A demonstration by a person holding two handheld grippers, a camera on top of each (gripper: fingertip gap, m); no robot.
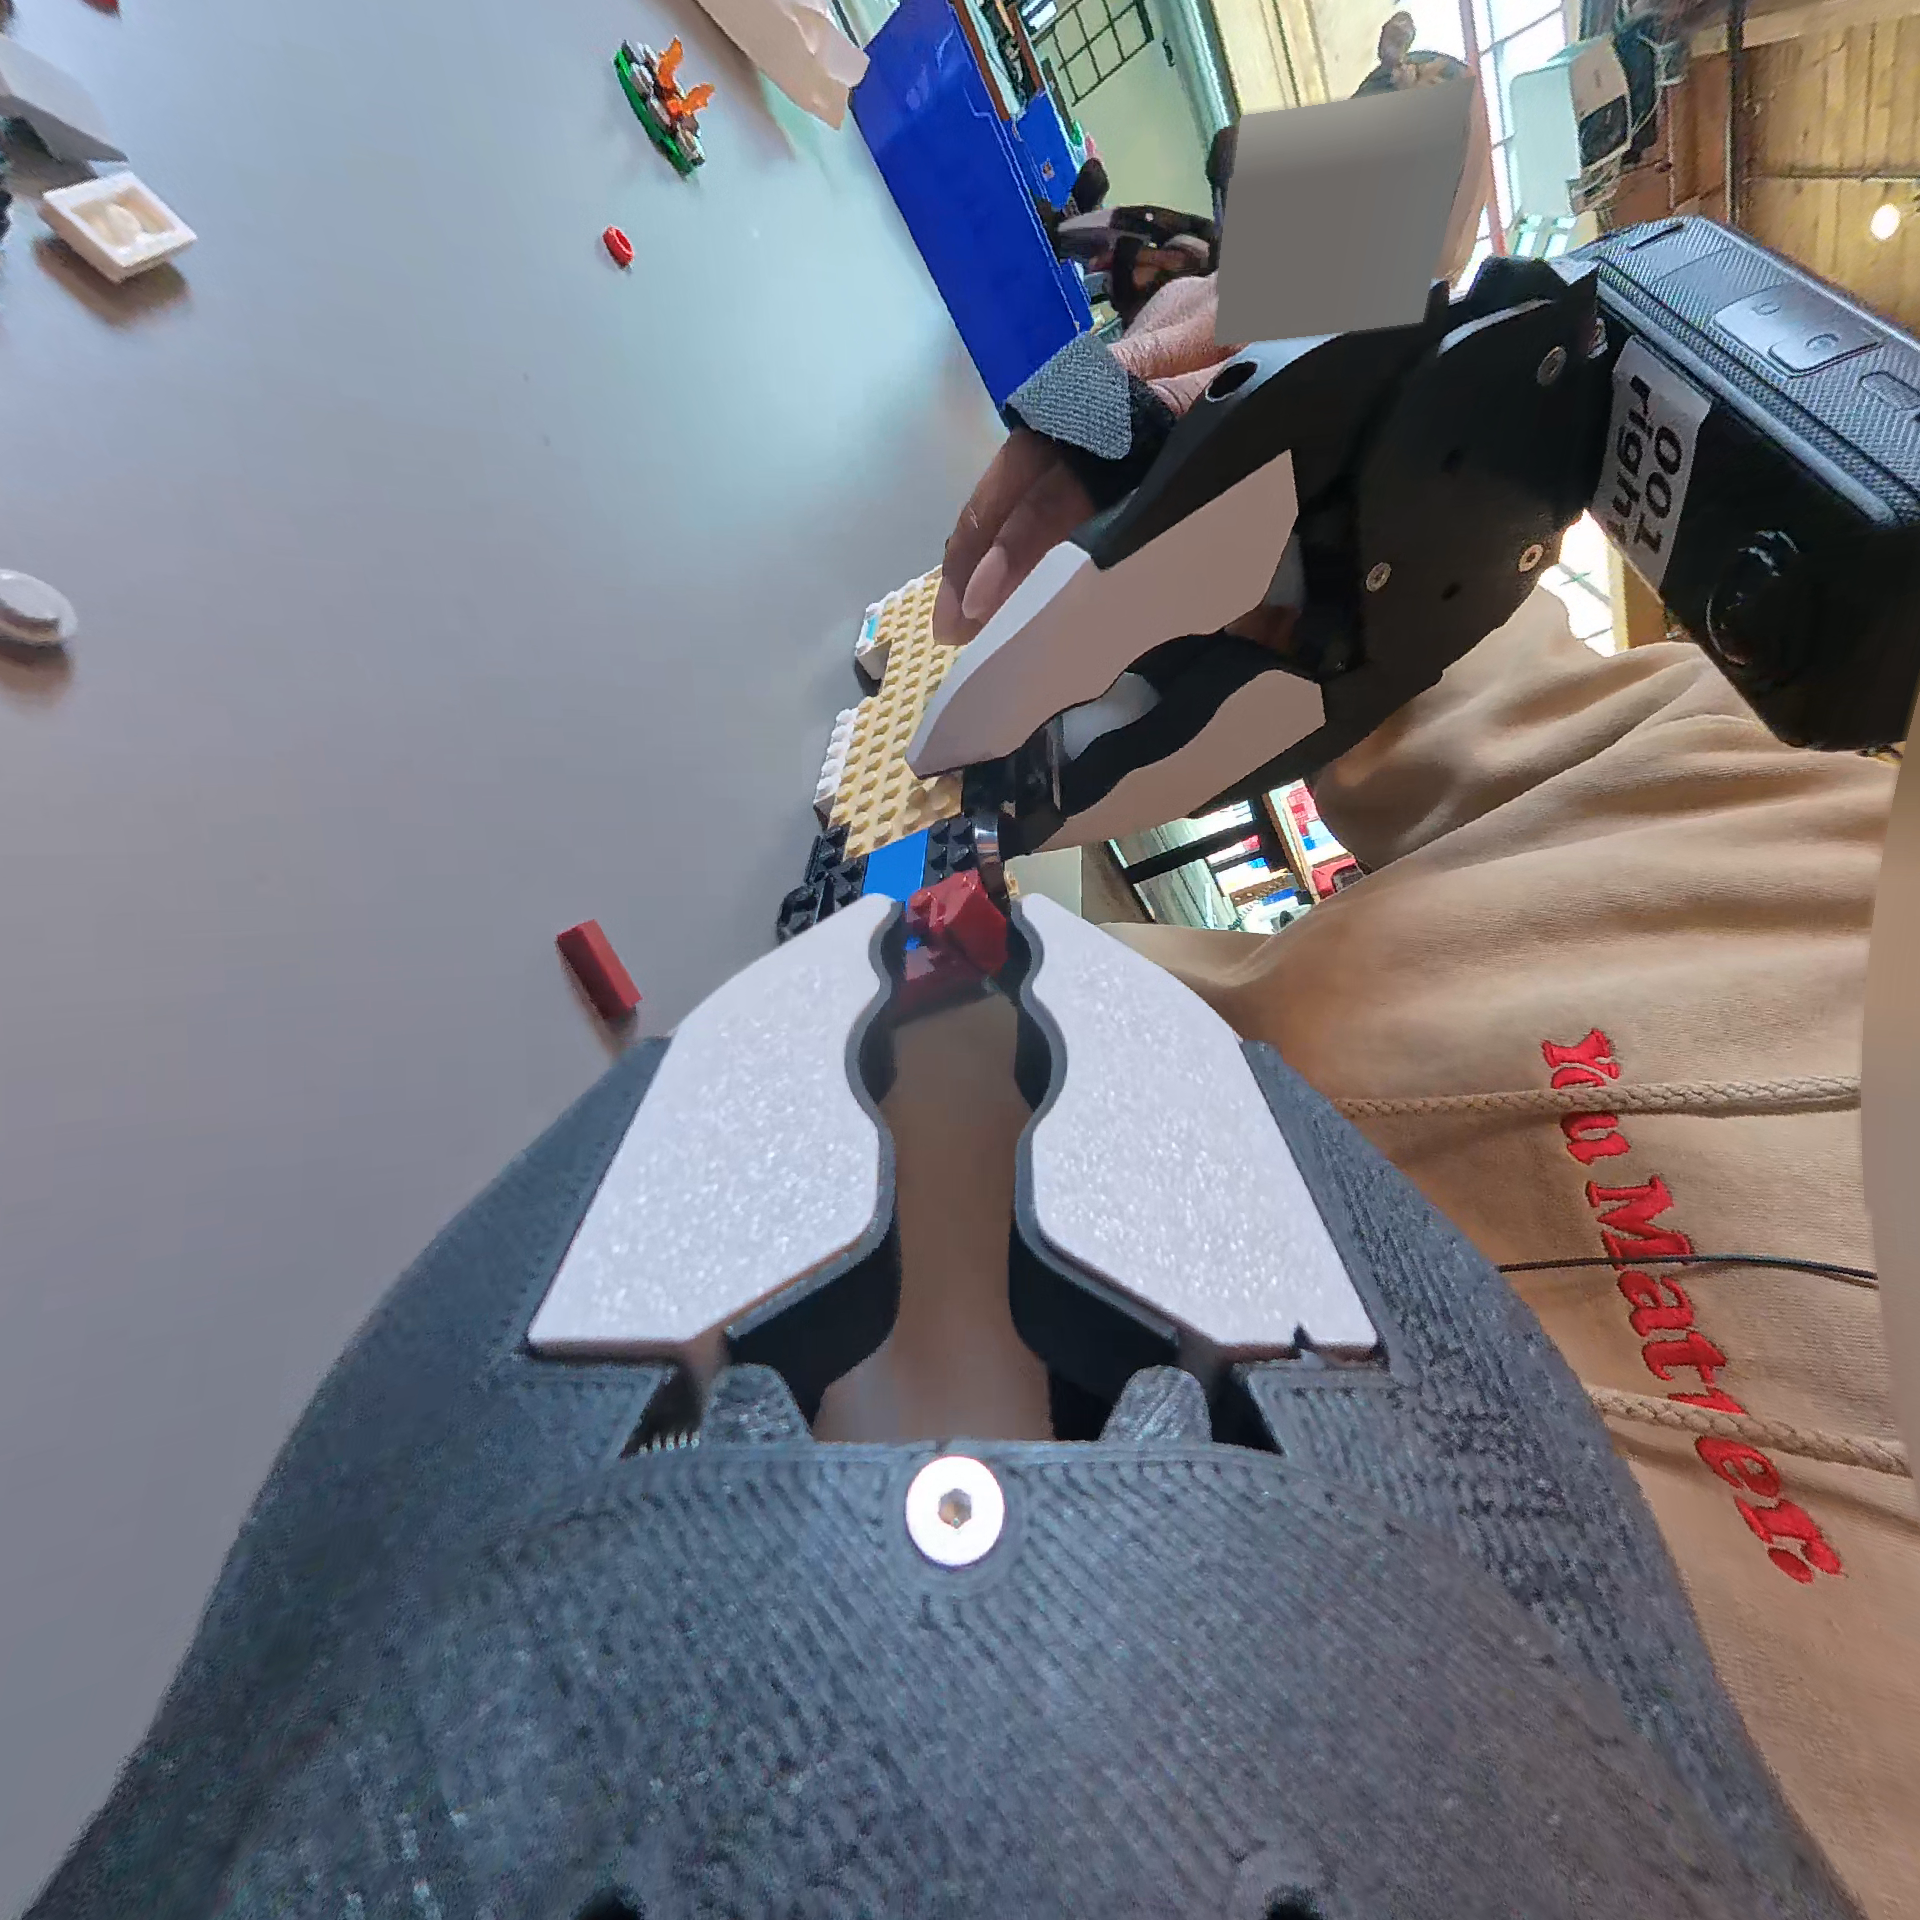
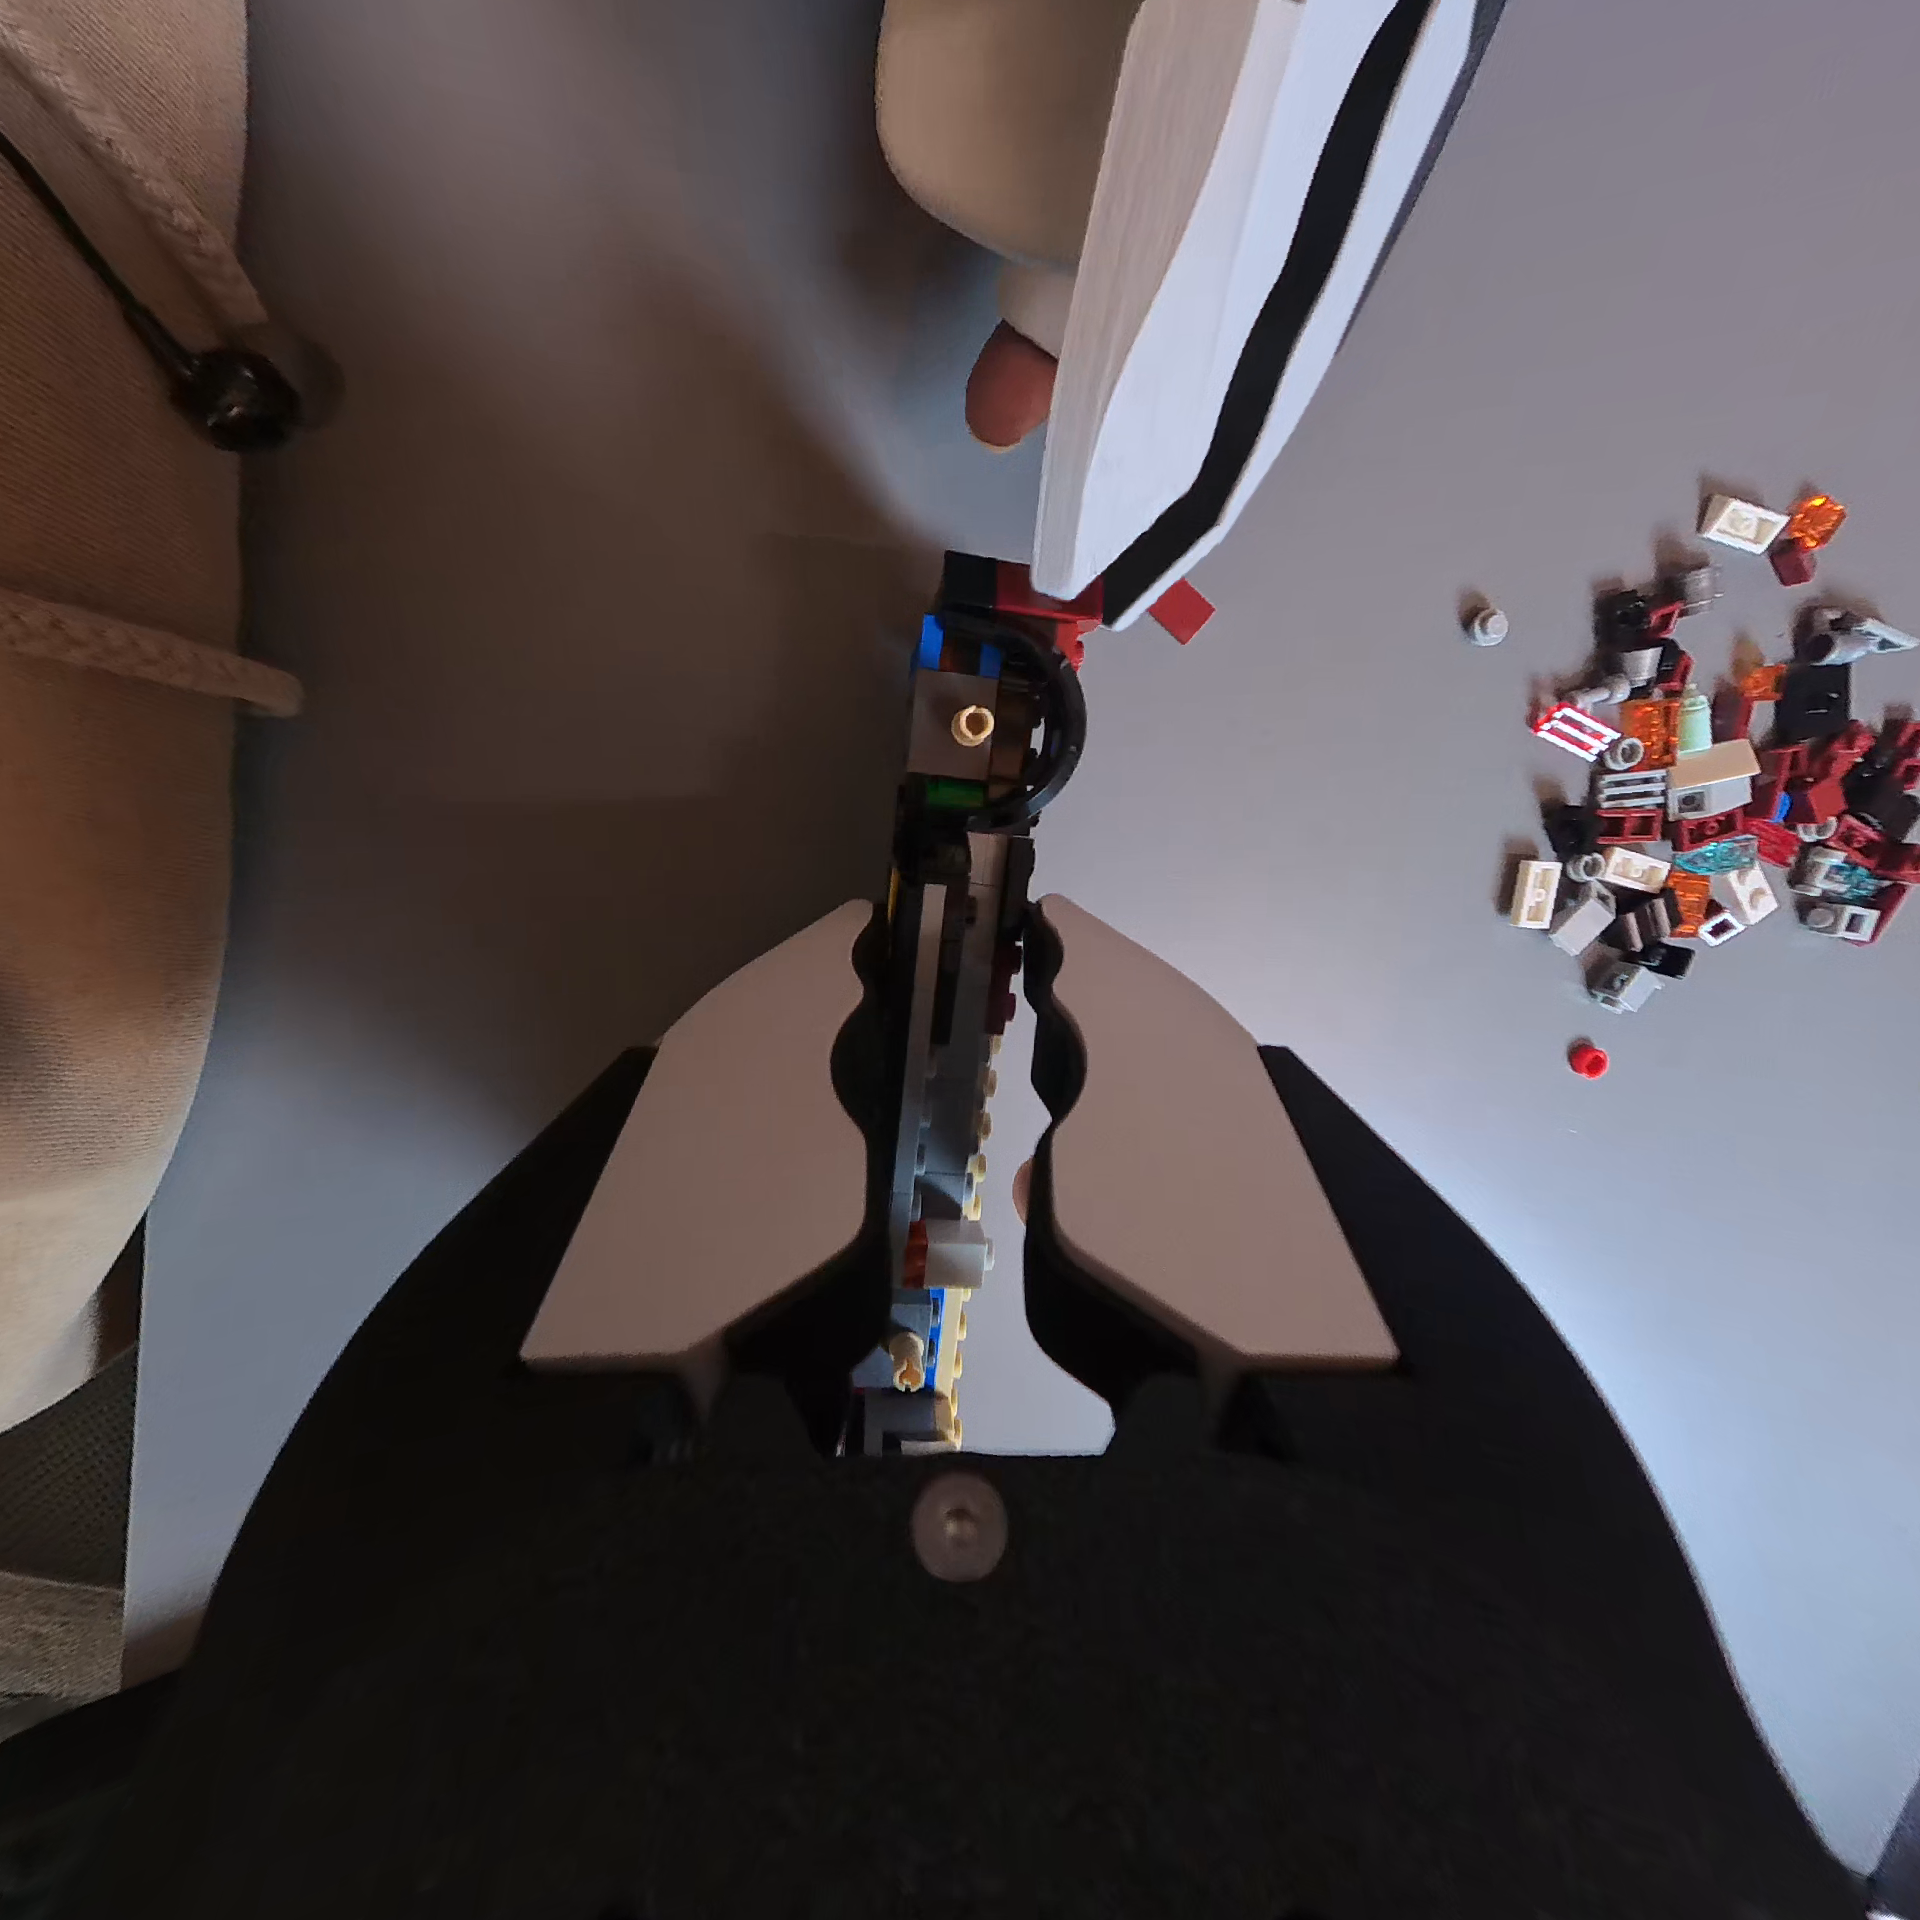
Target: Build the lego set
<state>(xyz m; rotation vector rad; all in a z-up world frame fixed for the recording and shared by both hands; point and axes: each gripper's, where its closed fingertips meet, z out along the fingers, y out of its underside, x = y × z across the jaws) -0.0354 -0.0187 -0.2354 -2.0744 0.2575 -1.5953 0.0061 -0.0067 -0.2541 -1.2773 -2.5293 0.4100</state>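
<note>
my left claw (image 1: 954, 940) is closed on a small dark red plastic brick (image 1: 961, 920), which sits right at the fingertips with a pad against each side of it. the brick touches the near end of a flat toy-brick build with a tan studded plate, blue and black bricks and a black curved arch (image 1: 894, 769), which stands on edge above the grey table (image 1: 364, 520).

my right claw (image 2: 951, 925) is clamped across that same build (image 2: 961, 1039), the fingers pressing on its two flat faces. the build runs lengthwise through the gap, from deep between the fingers out past the tips, where the black arch and a tan peg show. at its far end the dark red brick (image 2: 1029, 603) is pinched by the white fingers of the left claw (image 2: 1070, 592) coming down from above.

a loose dark red flat tile (image 1: 597, 966) lies on the table just left of my left fingertips. a small red round stud (image 2: 1588, 1060) and a pile of mixed small bricks in dark red, black, white and orange (image 2: 1725, 810) lie well to the right of the right claw. a person's beige hooded top (image 1: 1558, 1039) is close behind both claws
</note>
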